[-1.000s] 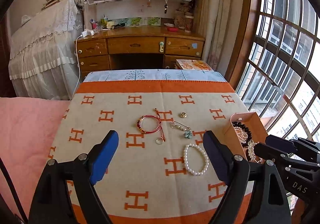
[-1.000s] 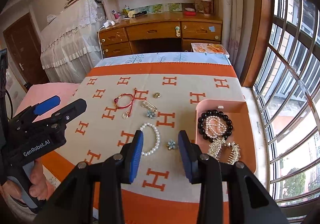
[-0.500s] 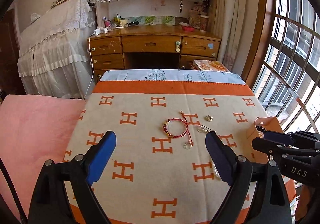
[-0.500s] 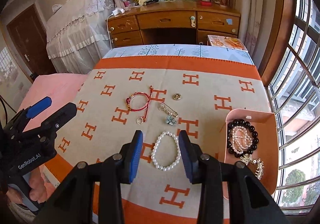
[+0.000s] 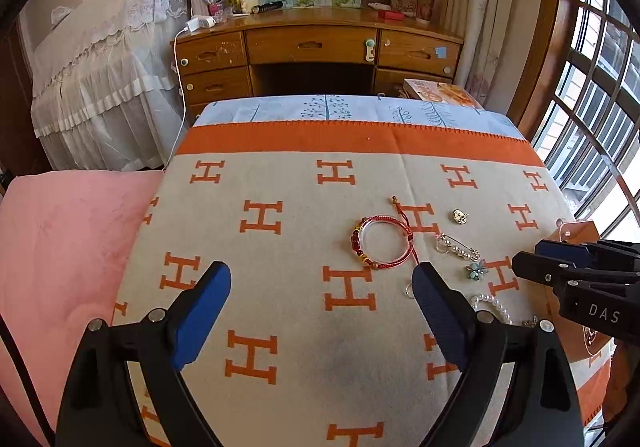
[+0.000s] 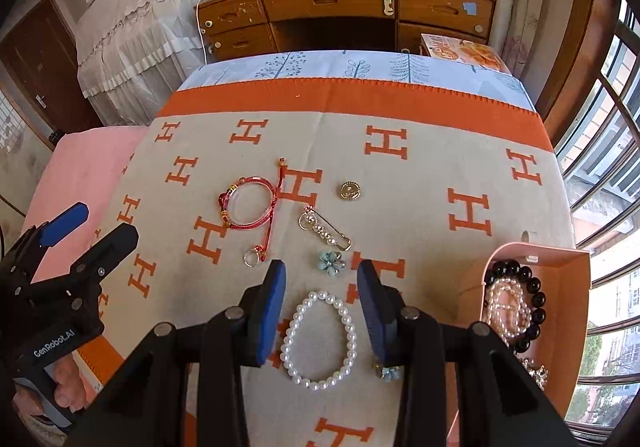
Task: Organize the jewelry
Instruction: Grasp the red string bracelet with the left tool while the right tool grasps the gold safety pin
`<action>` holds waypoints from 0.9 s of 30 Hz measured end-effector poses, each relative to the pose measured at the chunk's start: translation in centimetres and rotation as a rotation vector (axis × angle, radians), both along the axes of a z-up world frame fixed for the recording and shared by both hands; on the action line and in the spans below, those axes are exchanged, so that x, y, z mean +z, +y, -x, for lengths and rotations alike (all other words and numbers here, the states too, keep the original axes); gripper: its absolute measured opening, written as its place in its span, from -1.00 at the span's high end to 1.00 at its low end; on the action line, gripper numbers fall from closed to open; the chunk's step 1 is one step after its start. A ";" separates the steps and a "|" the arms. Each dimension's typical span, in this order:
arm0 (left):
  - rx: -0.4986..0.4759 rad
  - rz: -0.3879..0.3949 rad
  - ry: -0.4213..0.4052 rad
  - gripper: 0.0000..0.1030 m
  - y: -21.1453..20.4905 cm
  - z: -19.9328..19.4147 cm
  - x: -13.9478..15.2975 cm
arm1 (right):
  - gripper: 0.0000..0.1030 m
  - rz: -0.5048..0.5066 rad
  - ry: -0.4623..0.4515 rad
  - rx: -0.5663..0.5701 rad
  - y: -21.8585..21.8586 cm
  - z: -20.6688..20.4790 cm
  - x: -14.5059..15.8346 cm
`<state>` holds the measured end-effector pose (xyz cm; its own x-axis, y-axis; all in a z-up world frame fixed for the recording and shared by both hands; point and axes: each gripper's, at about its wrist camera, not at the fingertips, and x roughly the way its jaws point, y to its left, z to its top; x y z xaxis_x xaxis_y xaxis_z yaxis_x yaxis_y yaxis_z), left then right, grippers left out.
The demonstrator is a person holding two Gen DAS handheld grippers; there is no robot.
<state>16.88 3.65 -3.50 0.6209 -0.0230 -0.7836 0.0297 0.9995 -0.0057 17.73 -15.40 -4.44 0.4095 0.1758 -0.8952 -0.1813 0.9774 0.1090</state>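
Orange-and-beige H-patterned blanket [image 6: 400, 207] covers the surface, a wooden desk behind it at 12 o'clock. On that blanket lies the pearl bracelet [image 6: 319, 339], a flat loop directly under the right tongs [image 6: 320, 307], whose blue pads stand apart and straddle the loop's upper half without, as far as I can tell, touching it. The step in hand looks like picking this bracelet up: best to come straight down, bring one pad inside the loop and one outside so a single strand is pinched, and close gently, since beads roll and the blanket can bunch. A blue flower charm [image 6: 331, 262] sits just at 12 o'clock of the loop, a second flower piece [image 6: 387, 372] at 4 o'clock near the right pad; keep both out of the pinch. Farther out at 11 o'clock lie a pearl safety-pin brooch [image 6: 325, 228], a red cord bracelet [image 6: 248, 205] and a gold button [image 6: 350, 191]. At 3 o'clock the pink box [image 6: 576, 327] holds a black bead bracelet [image 6: 532, 287], a pale beaded strand [image 6: 506, 307] inside it, and something sparkly below. Left tongs [image 5: 320, 307] hang wide open and empty over bare blanket.
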 end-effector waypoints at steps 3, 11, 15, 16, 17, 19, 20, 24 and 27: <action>-0.007 -0.001 0.023 -0.76 -0.1 -0.9 -0.8 | 0.27 0.008 0.021 0.004 0.2 -0.8 -1.0; -0.040 -0.011 0.070 -0.76 -0.6 -2.7 -2.7 | 0.27 0.024 0.064 0.014 0.5 -2.5 -2.7; -0.053 0.018 0.105 -0.76 0.0 -4.0 -3.5 | 0.27 0.002 0.102 -0.009 0.1 -3.9 -3.3; -0.054 0.028 0.116 -0.76 0.2 -4.3 -3.7 | 0.27 -0.007 0.109 -0.017 -0.1 -4.3 -3.5; -0.054 0.039 0.126 -0.76 0.4 -4.7 -3.9 | 0.27 -0.015 0.116 -0.024 -0.2 -4.6 -3.6; -0.054 0.068 0.146 -0.76 0.8 -5.5 -4.1 | 0.27 -0.028 0.131 -0.034 -0.4 -5.3 -3.9; -0.055 0.082 0.156 -0.76 1.0 -5.9 -4.2 | 0.27 -0.030 0.137 -0.035 -0.4 -5.6 -4.0; -0.055 0.132 0.203 -0.76 1.6 -7.6 -4.7 | 0.27 -0.031 0.181 -0.024 -0.2 -6.7 -5.2; -0.066 0.163 0.241 -0.76 1.5 -8.6 -5.1 | 0.27 -0.012 0.204 0.004 0.4 -7.5 -6.1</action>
<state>25.51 5.15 -8.62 0.4104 -0.1951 -0.8908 0.0730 0.9807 -0.1812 25.23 -15.04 -10.53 0.2193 0.1885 -0.9573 -0.1582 0.9750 0.1558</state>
